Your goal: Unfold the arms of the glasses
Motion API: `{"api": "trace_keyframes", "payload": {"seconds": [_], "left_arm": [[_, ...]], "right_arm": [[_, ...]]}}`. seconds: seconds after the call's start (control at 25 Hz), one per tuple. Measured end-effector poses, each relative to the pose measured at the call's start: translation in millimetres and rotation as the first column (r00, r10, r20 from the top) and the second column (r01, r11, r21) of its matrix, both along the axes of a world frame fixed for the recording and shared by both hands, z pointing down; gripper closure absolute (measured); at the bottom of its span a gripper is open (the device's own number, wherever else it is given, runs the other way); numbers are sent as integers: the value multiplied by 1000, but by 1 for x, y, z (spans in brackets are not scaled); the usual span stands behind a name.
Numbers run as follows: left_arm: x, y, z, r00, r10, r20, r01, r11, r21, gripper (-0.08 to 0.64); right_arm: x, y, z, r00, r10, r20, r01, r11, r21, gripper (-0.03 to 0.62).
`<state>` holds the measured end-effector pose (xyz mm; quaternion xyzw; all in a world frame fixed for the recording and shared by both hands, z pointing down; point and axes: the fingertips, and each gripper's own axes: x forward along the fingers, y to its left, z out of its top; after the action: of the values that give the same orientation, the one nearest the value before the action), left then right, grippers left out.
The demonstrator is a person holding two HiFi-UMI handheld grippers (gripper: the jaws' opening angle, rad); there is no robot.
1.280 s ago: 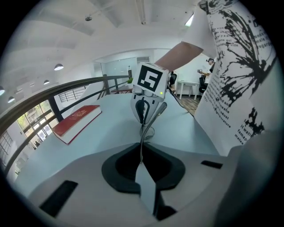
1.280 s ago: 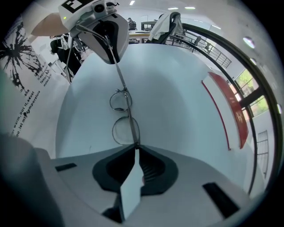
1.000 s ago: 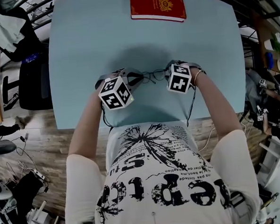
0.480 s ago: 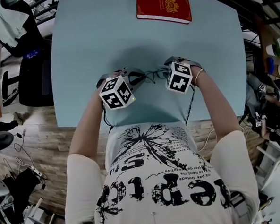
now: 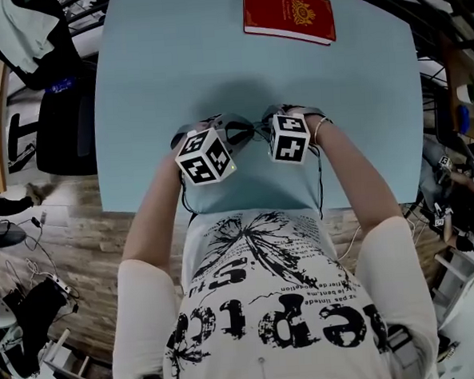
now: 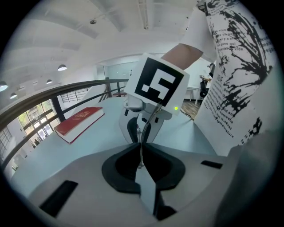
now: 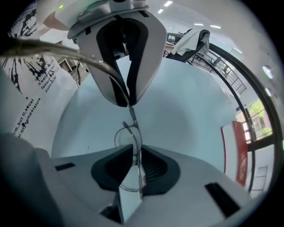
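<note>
Thin wire-framed glasses [image 5: 254,129] hang just above the light blue table [image 5: 158,85], between my two grippers. My left gripper [image 6: 141,145] is shut on a thin wire arm of the glasses [image 6: 141,153]. In the right gripper view the frame [image 7: 136,162] runs through my right gripper [image 7: 135,156], one lens [image 7: 125,135] showing just beyond. Its jaws have just been closing, and the pads now press on the wire. The two grippers stand close together, the left gripper [image 7: 123,57] filling the top of the right gripper view.
A red book [image 5: 288,15] lies at the table's far edge, seen also in the left gripper view as the red book [image 6: 80,123]. The person's printed shirt [image 5: 276,302] is against the near edge. Chairs and clutter [image 5: 56,116] stand on the floor to the left.
My right gripper has moved left toward the left gripper, so the gap between the two marker cubes is narrower. The left gripper has kept its place.
</note>
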<state>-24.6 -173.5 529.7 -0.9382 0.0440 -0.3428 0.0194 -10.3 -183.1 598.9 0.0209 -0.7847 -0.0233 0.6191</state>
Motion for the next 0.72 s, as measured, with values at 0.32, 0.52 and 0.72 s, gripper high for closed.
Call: {"api": "trace_keyframes", "payload": {"seconds": [0.32,0.52,0.72], "left_arm": [[-12,-6,2,1000,-17,9,17,1000,-3,535],[-15,-10,4,999,-29,25,29,1000,8,535],[-19,-14,6,997,-65,33,65,998,2,535]], "right_arm": [[-4,-1,-9,1000,-29,9,29,999,31,572],[0,-3,-26,999,-20,44,18,999,48,574],[9,-6,-48,997,4,83,-8,999,53,574]]}}
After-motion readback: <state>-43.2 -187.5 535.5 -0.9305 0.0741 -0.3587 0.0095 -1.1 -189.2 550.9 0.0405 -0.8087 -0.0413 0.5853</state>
